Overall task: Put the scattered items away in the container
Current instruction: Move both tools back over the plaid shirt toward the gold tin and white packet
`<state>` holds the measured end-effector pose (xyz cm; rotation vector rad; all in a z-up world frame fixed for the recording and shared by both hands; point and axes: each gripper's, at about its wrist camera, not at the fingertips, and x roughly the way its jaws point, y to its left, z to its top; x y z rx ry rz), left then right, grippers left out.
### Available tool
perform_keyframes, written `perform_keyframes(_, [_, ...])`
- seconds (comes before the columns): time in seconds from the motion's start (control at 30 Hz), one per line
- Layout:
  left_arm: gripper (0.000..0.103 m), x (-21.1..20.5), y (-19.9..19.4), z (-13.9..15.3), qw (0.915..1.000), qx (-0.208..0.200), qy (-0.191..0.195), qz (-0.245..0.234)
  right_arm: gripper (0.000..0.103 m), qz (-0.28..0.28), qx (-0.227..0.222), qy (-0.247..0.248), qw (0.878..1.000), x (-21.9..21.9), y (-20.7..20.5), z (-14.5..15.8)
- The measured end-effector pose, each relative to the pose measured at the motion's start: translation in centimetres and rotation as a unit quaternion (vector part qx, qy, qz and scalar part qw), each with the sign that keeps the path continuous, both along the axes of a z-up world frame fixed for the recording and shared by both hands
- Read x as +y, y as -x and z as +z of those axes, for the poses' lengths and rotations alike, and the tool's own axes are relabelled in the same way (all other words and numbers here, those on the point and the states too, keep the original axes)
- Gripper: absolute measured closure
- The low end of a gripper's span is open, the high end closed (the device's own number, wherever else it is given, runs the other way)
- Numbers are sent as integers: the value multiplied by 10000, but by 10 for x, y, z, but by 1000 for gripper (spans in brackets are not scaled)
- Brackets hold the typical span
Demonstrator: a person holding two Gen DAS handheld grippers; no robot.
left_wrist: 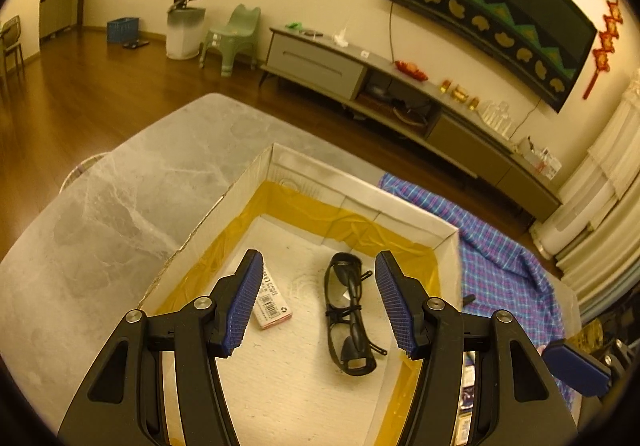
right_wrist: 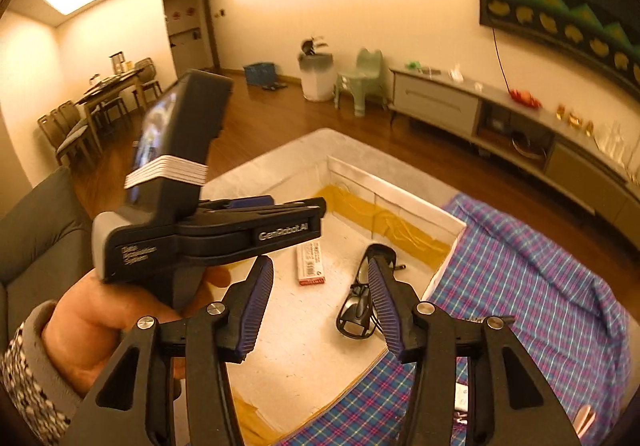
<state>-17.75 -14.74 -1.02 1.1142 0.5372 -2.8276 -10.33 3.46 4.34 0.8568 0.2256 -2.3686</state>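
A white cardboard box (left_wrist: 362,202) (right_wrist: 404,200), taped yellow inside, stands on a grey marble table. On its floor lie black glasses (left_wrist: 350,320) (right_wrist: 358,312) and a small red-and-white barcoded pack (left_wrist: 272,304) (right_wrist: 311,263). My left gripper (left_wrist: 318,304) hangs open above the box floor, the glasses showing between its blue pads, nothing gripped. My right gripper (right_wrist: 320,306) is also open over the box with nothing between its pads. A hand (right_wrist: 108,326) holds the left gripper's body (right_wrist: 208,230) at the left of the right wrist view.
A blue plaid shirt (left_wrist: 504,266) (right_wrist: 532,286) lies on the table to the right of the box, with small items partly under it near the bottom edge. A TV cabinet (left_wrist: 400,98), a green chair (left_wrist: 232,38) and a sofa arm (right_wrist: 36,238) surround the table.
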Motion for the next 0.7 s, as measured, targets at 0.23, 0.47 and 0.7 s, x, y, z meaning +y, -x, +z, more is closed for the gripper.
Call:
perform_keyframes(0.23, [42, 11, -26, 21, 9990, 405, 51, -172, 52, 127, 469, 298, 9984, 20, -35, 12])
perform_keyframes(0.47, [42, 39, -55, 34, 9942, 931, 6, -532, 52, 103, 630, 601, 9962, 55, -55, 14])
perform_keyframes(0.7, [42, 88, -75, 37, 9864, 1228, 170, -1079, 51, 13, 770, 793, 9939, 93, -76, 8])
